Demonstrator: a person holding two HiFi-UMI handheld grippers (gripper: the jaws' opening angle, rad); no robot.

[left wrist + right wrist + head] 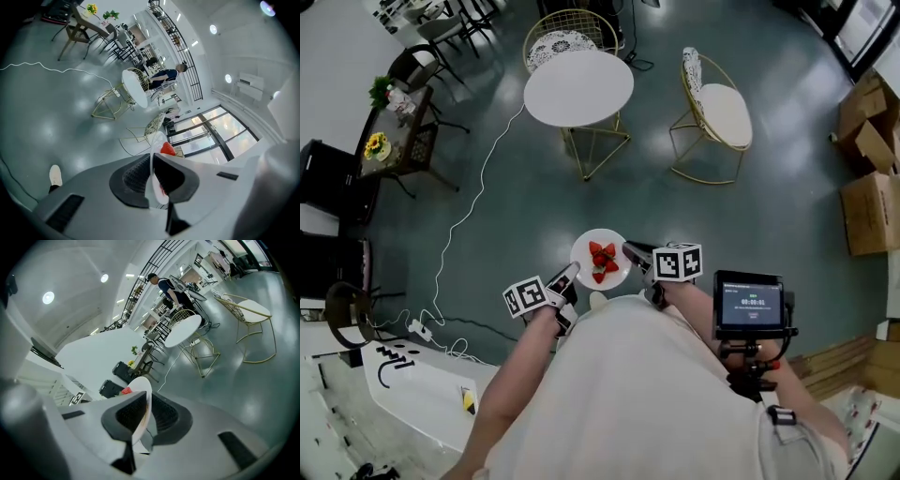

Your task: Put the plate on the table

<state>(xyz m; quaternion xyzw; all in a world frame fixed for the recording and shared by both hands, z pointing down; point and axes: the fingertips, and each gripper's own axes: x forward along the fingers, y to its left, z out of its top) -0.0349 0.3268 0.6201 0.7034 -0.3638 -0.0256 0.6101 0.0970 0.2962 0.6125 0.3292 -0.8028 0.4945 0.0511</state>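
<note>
A white plate point(585, 257) with red strawberries point(602, 262) is held in the air in front of the person, well short of the round white table point(578, 86). My left gripper point(569, 274) is shut on the plate's left rim point(151, 180), and a strawberry point(168, 149) shows past its jaws. My right gripper point(634, 253) is shut on the plate's right rim point(143, 414). The round table point(133, 88) point(183, 330) stands ahead across the floor in both gripper views.
Gold wire chairs point(720, 113) point(565, 37) stand beside and behind the round table. A white cable point(459, 225) runs over the dark floor to a power strip point(420, 329). Cardboard boxes point(867, 183) are at right, a dark side table with flowers point(394, 131) at left. A person point(168, 289) stands beyond the table.
</note>
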